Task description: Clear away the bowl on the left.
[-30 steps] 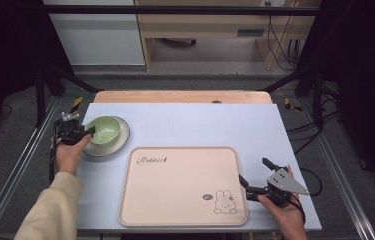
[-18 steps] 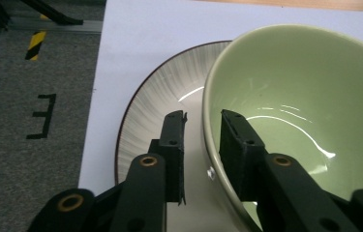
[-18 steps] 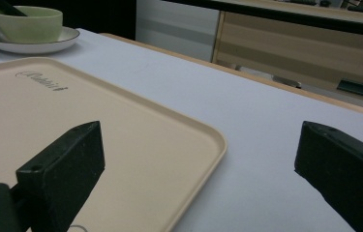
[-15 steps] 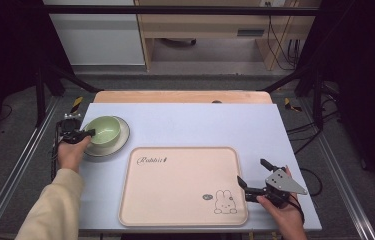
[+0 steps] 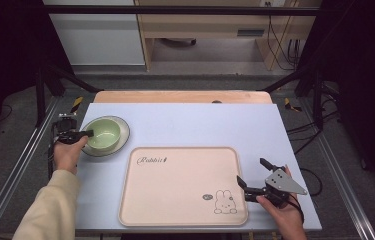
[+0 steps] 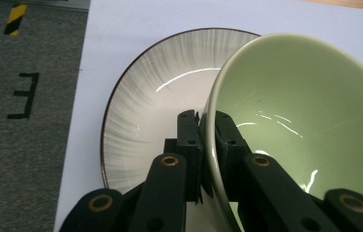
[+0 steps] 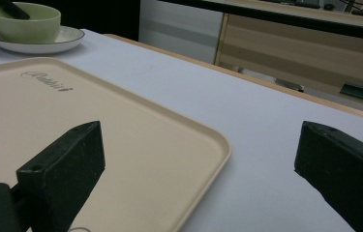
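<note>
The left gripper [image 5: 86, 134] sits at the left edge of the surface [image 5: 195, 125], and its fingers [image 6: 189, 140] have just been closing; now they are clenched on the rim of the bowl [image 6: 295, 121], one finger outside the wall and one inside; the bowl is pale green and glossy, and it stands on a plate [image 6: 145, 111] with grey streaks and a dark edge; in the left gripper view the bowl looks tilted against the plate, though the camera may be turned; the plate lies on the surface near its far left corner, just beyond the tray [image 5: 175, 200]; the tray is cream, with a script word near its far left corner and a small rabbit drawn near its near right corner; the right gripper [image 5: 256, 179] rests by the tray's right edge, near that rabbit, its fingers [image 7: 63, 164] released and wide apart with nothing between them; in the right gripper view they straddle the tray's corner and the bare surface beside it; the bowl and plate show far off at the upper left there.
</note>
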{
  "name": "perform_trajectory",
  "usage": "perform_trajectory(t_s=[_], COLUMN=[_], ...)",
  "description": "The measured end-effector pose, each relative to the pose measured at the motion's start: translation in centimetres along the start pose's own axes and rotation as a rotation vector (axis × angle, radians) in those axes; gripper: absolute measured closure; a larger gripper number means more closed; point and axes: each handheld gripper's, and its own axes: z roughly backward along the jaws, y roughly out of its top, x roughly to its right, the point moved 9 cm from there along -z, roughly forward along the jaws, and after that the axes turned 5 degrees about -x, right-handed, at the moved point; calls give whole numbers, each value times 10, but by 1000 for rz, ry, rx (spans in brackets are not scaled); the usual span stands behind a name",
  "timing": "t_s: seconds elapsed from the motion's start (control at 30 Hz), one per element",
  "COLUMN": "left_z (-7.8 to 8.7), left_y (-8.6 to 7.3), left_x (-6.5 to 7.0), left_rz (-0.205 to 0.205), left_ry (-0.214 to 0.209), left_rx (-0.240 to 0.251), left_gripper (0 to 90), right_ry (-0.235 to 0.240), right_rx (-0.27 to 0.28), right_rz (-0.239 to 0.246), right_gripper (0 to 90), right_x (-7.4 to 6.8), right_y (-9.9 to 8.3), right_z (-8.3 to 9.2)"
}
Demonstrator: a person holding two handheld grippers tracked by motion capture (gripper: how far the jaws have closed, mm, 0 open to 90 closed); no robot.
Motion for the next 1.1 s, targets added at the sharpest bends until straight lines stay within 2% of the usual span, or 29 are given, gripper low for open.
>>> perform_trajectory(t_s=[0.07,0.1,0.13,0.17,0.2,0.23,0.27,0.3,0.53,0.57,0.63,0.87,1.1], left_z=[6,8,8,11,15,19,21,23,31,34,35,39,50], left_y=[1,3,3,5,3,7,6,8,8,10,12,16,21], left_x=[0,2,2,4,4,2,3,3,11,14,17,28,50], left_rz=[16,24,24,7,15,-42,-36,-61,-65,-95,-112,-108,-116], left_ry=[-10,-28,-28,-43,-22,-10,-6,-11,-28,-30,-37,-55,-97], left_rx=[20,39,39,50,41,67,67,76,85,96,108,119,131], left_gripper=[835,836,836,836,836,836,836,836,836,836,835,836,835], right_ry=[2,2,2,2,0,-2,-2,-1,6,3,-1,-21,-29], right_rx=[3,3,3,6,8,12,13,15,13,14,14,26,24], right_rz=[1,0,0,-1,-1,-4,-3,-1,4,4,6,-5,-14], right_gripper=[39,39,39,39,39,38,39,39,38,39,39,39,41], right_x=[0,0,0,0,0,1,1,1,-2,-2,-1,3,5], right_y=[0,1,1,1,1,2,2,2,3,3,2,3,2], right_z=[0,0,0,0,0,1,1,1,0,0,-1,1,0])
